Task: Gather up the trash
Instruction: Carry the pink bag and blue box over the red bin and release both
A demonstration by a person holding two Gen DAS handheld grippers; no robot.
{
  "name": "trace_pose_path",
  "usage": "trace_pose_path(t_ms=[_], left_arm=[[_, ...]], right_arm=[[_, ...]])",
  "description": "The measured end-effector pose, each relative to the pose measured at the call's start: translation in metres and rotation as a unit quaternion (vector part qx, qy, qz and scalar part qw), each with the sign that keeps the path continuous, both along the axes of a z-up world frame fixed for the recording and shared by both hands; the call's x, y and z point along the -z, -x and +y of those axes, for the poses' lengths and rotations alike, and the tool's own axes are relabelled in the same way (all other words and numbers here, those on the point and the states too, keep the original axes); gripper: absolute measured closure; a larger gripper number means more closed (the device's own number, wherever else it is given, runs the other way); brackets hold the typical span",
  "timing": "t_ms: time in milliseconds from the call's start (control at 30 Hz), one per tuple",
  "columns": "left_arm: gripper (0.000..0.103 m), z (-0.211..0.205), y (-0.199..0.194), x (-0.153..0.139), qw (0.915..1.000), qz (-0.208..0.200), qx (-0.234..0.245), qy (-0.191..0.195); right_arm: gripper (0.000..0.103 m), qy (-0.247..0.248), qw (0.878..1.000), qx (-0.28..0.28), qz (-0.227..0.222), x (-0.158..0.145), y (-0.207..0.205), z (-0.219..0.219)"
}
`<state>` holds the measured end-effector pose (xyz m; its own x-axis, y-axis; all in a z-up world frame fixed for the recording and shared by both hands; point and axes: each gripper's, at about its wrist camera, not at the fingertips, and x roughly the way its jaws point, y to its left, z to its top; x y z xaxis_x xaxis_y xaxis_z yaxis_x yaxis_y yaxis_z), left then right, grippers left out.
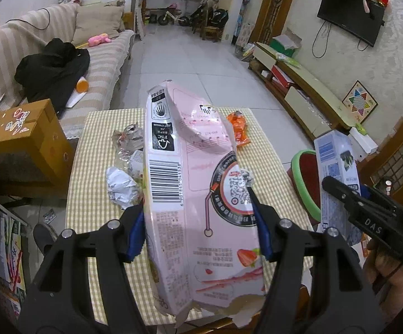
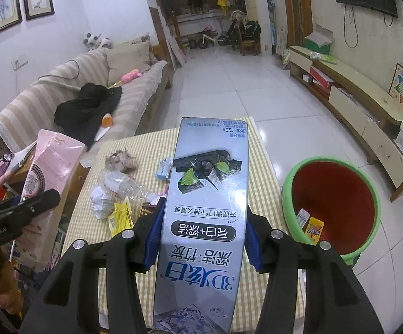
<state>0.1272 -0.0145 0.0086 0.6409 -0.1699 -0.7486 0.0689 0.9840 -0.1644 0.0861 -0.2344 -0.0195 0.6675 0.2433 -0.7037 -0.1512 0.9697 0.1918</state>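
Pink, crumpled carton (image 1: 201, 194) clamped between the left gripper's (image 1: 198, 225) blue pads, held over the checked table (image 1: 90, 222); only the left view shows the orange wrapper (image 1: 239, 132) behind it; silver-blue box (image 2: 207, 217), flat and glossy, pinched by the right gripper (image 2: 201, 231), jaws narrowed to its width, above the table too; only the right view looks into the green-rimmed bin (image 2: 332, 206), red inside, two small packets at the bottom; foil ball (image 1: 122, 186) and clear plastic lie on the cloth.
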Motion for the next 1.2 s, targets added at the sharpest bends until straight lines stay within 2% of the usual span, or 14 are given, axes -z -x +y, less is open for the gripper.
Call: trace_pose_path(t_ms=[367,633,933,1200], left_arm=[[0.042,-0.023,-0.010,0.001,0.9995,-0.001,0.031,0.007],[0.042,-0.046,-0.024,-0.001,0.9978,0.000,0.056,0.035],[0.042,-0.093,-0.035,-0.003,0.9940,-0.003,0.101,0.044],[0.042,-0.143,-0.050,0.001,0.9875,0.005,0.143,0.067]], right_arm=[[0.055,-0.012,1.000,0.021,-0.008,-0.004,-0.003,-0.026],[0.055,-0.023,0.999,0.046,-0.010,-0.002,-0.007,-0.063],[0.055,-0.031,0.995,0.090,-0.020,-0.005,-0.006,-0.116],[0.055,-0.032,0.990,0.132,-0.021,-0.004,-0.005,-0.171]])
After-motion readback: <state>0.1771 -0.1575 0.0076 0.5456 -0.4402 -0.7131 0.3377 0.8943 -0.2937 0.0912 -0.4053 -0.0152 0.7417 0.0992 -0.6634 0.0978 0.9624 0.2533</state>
